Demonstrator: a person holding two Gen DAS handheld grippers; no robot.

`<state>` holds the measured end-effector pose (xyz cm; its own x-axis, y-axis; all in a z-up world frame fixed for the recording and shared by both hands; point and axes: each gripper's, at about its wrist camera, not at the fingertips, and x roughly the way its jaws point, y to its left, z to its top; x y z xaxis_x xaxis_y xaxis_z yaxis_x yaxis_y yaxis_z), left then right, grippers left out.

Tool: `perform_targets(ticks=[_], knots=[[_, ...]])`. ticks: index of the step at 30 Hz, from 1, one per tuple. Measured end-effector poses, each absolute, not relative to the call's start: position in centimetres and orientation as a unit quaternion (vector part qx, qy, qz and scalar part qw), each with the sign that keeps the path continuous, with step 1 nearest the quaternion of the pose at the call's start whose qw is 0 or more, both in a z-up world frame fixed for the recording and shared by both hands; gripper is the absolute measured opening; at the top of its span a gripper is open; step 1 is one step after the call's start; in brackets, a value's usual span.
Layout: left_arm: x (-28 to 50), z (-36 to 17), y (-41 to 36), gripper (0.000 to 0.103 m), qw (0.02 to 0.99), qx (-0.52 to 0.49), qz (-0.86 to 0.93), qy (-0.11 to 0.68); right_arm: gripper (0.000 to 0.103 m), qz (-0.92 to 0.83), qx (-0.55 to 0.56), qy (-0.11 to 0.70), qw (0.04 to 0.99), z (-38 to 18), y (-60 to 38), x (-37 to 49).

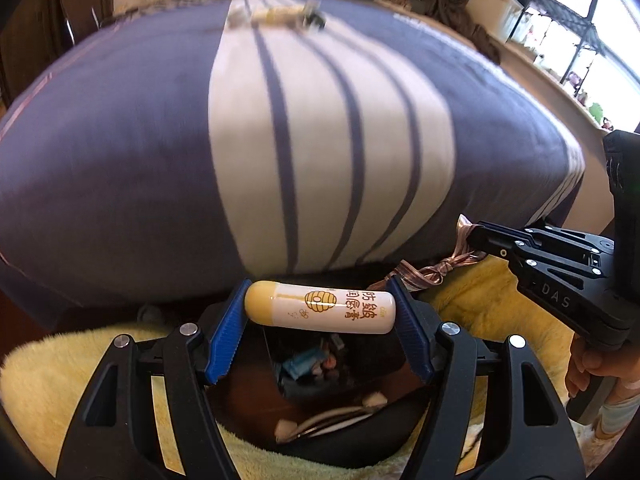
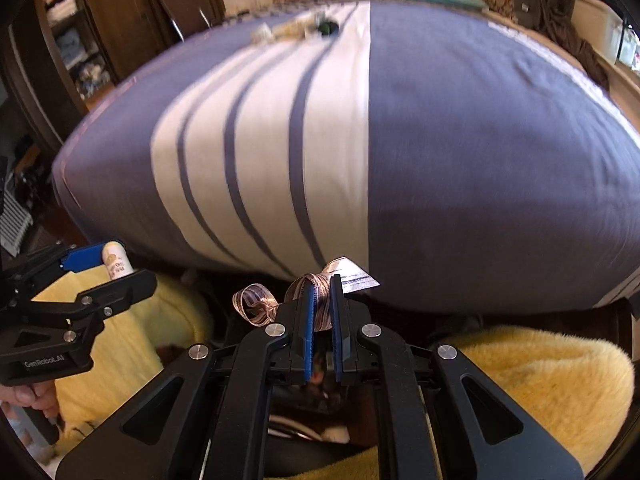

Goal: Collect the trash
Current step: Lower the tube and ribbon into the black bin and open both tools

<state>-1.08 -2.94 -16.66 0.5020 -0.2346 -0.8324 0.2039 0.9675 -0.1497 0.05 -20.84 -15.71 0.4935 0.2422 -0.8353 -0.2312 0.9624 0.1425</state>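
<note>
My left gripper [image 1: 320,312] is shut on a small white and yellow lip balm tube [image 1: 320,311], held crosswise by its two ends between the blue pads. That tube [image 2: 116,264] also shows at the left of the right wrist view. My right gripper [image 2: 322,284] is shut on a striped pinkish-brown ribbon [image 2: 260,304], whose knotted loops trail to the left of the fingers; the ribbon [image 1: 424,274] hangs from it in the left wrist view too. Both grippers hover over a dark open bag or bin [image 1: 320,364] that holds wrappers and small scraps.
A bed with a purple and white striped cover [image 1: 320,128] fills the view ahead. More small litter [image 1: 280,16] lies at its far end. Yellow fluffy fabric [image 2: 540,380] surrounds the dark container on both sides. Dark wooden cabinets [image 2: 120,8] stand at the left.
</note>
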Motion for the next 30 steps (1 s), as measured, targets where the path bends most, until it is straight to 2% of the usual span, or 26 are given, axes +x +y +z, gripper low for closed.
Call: perform_targets(ticks=[14, 30], knots=[[-0.3, -26.3, -3.2, 0.065, 0.8, -0.029, -0.134, 0.584, 0.009, 0.134, 0.004, 0.574, 0.808, -23.3, -19.2, 1.1], [1.0, -31.3, -3.6, 0.065, 0.751, -0.055, -0.152, 0.64, 0.009, 0.145, 0.044, 0.617, 0.772, -27.3, -18.5, 3.0]])
